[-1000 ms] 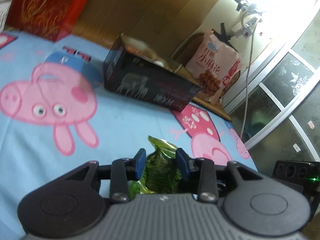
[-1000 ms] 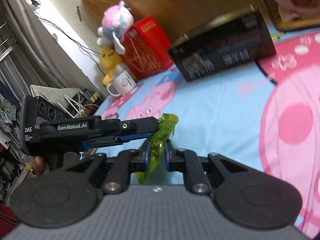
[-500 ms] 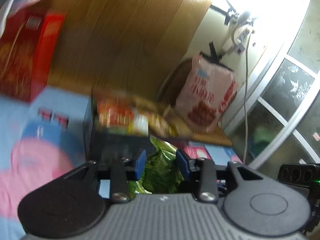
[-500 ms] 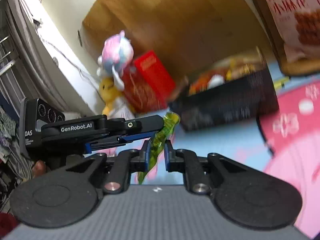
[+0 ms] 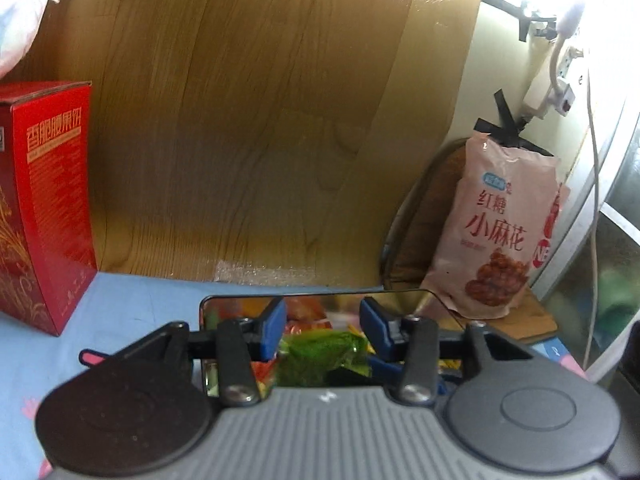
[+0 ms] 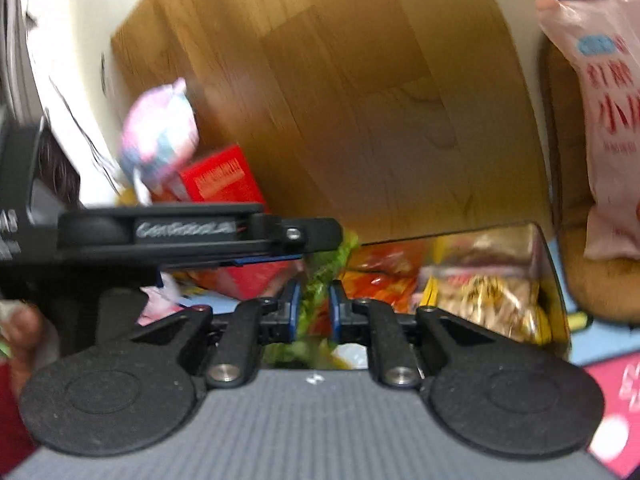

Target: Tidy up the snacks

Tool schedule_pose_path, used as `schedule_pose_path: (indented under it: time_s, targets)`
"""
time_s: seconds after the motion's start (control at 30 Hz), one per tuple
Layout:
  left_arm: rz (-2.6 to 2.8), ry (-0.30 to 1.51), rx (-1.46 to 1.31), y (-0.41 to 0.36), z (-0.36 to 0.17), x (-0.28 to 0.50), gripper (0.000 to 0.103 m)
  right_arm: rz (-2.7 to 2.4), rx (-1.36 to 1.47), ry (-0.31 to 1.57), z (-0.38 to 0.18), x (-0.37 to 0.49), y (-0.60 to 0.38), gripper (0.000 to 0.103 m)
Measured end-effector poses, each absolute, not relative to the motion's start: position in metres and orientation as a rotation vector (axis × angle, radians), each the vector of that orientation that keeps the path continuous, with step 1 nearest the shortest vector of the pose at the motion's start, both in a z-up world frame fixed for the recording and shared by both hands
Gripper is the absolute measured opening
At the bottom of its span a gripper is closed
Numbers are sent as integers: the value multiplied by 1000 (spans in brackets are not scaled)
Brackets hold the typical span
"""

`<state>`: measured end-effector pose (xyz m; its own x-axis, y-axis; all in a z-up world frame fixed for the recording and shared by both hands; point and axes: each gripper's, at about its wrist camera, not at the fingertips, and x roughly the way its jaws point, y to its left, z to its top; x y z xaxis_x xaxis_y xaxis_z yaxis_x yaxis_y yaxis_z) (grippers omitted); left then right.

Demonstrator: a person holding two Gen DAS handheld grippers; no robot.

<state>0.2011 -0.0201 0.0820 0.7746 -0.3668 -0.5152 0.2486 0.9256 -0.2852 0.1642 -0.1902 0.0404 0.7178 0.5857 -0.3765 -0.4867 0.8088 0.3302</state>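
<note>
A green snack packet (image 5: 320, 354) hangs over an open black box (image 5: 320, 295) that is full of snack packets. My left gripper (image 5: 324, 326) is above the box and its jaws are opening. The packet sits low between its blue pads (image 5: 274, 330), and gaps show on both sides. My right gripper (image 6: 315, 310) is also above the black box (image 6: 556, 280), jaws opening. The green packet (image 6: 320, 280) stands in the gap between its pads (image 6: 295, 312). The left gripper (image 6: 320, 236) reaches in from the left, just above the packet's top.
A red carton (image 5: 44, 200) stands left of the box against the wooden headboard (image 5: 260, 120). A plush toy (image 6: 160, 140) sits above the carton. A pink snack bag (image 5: 500, 232) leans on a brown chair at the right. A white cable (image 5: 592, 200) hangs by the window.
Both grippers carried the green packet up from the blue sheet and forward until they were over the black box. Both pairs of jaws now stand wider, and the packet has sunk between the left pads.
</note>
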Motion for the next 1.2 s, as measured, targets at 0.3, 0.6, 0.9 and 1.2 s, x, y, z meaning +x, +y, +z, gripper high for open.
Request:
schedule_pose_path:
  time_s: [0.3,0.6,0.9,1.2]
  targets:
    - [-281,537,-199,-13,88,156,46,456,146,348,42,114,-212,47]
    - [-199,532,-105,-27,71,65,60,335,202,415,16,35,-232,55]
    - [-115,615,21,-60,32,-2,79,334,227,528,-5,-20,-235,57]
    - [-27,666,38,-60,20,-33,93,327,285,517,-3,-52,-239,73]
